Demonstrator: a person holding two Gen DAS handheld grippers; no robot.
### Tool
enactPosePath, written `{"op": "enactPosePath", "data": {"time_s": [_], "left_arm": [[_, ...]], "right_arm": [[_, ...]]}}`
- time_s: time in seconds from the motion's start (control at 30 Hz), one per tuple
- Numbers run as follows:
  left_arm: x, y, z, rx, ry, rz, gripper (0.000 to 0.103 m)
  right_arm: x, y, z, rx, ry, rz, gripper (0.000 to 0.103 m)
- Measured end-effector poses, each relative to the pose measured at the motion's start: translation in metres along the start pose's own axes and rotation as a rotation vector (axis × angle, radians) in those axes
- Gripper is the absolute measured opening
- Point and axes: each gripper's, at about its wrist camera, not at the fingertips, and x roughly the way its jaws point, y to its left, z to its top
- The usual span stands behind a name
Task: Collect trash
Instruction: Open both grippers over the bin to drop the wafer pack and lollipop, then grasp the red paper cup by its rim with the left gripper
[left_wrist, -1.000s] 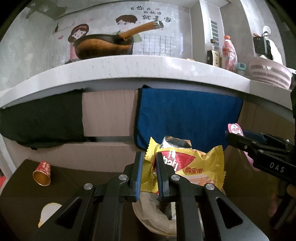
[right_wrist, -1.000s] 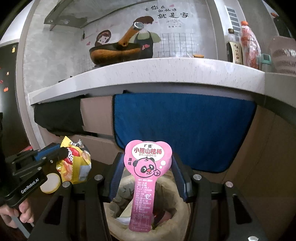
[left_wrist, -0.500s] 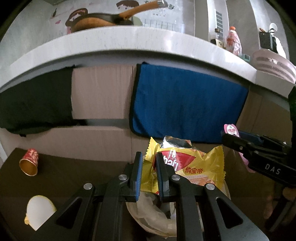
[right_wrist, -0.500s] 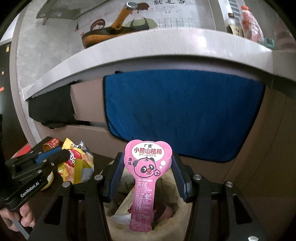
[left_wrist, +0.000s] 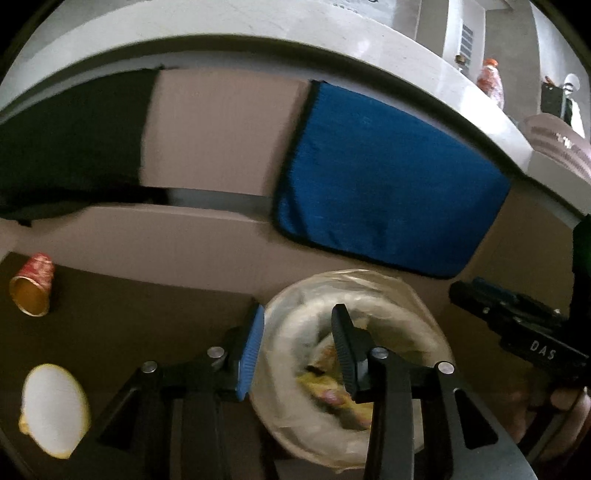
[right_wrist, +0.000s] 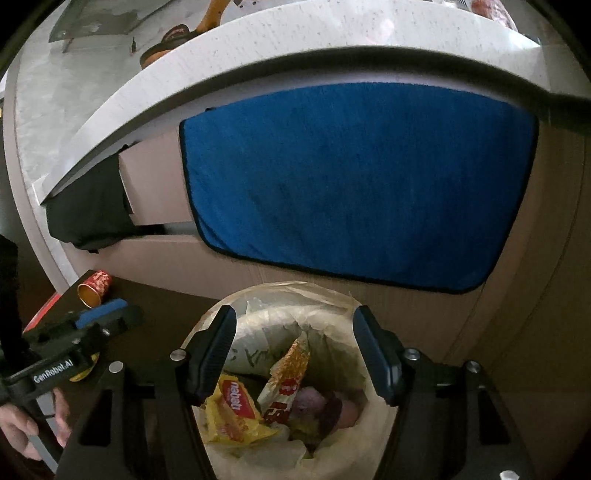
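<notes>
- Both claws have just been opening, and each is now standing empty over the trash bin (right_wrist: 288, 387): the left claw (left_wrist: 295, 354) with nothing between its pads, the right claw (right_wrist: 295, 354) likewise wide apart.
- The yellow snack wrapper (right_wrist: 231, 417), clamped in the left claw a second ago, is now lying inside the bin's liner; something pink (right_wrist: 314, 400) is sitting deep in the bin beside it, probably the pink wrapper released by the right claw.
- Both drops therefore look done, so this pair of items counts as collected.
- A red paper cup (left_wrist: 33, 284) is lying on its side on the dark tabletop (left_wrist: 129, 314), and a white and yellow piece (left_wrist: 53, 408) is waiting nearer the left claw; these are likely the remaining trash.
</notes>
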Motion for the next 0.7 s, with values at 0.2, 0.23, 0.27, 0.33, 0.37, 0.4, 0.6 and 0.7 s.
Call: {"op": "enactPosePath", "data": {"time_s": [0.2,0.23,0.27,0.33,0.37,0.4,0.6,0.7], "left_arm": [[-0.024,0.019,-0.002,0.019,-0.022,0.066,0.039],[-0.028,0.023,-0.002,0.017,-0.023,0.076,0.039],[-0.032,0.029,-0.002,0.012,-0.022,0.084,0.039],[-0.042,0.043,-0.003,-0.003,-0.022,0.099,0.039],[-0.046,0.048,-0.004,-0.007,-0.024,0.108,0.039],[-0.052,0.057,-0.005,-0.013,-0.027,0.126,0.039],[-0.086,0.121,-0.011,-0.082,-0.041,0.217,0.039],[-0.103,0.166,-0.016,-0.123,-0.062,0.257,0.039]], "right_arm": [[0.0,0.016,-0.005,-0.004,0.012,0.02,0.063],[0.001,0.023,-0.007,-0.009,0.016,0.031,0.063],[0.001,0.029,-0.008,-0.014,0.017,0.04,0.063],[0.002,0.041,-0.008,-0.025,0.017,0.056,0.063],[0.002,0.051,-0.008,-0.032,0.016,0.07,0.063],[0.003,0.058,-0.008,-0.036,0.016,0.081,0.063],[0.013,0.11,-0.009,-0.084,0.031,0.153,0.063],[0.017,0.134,-0.012,-0.105,0.041,0.181,0.063]]}}
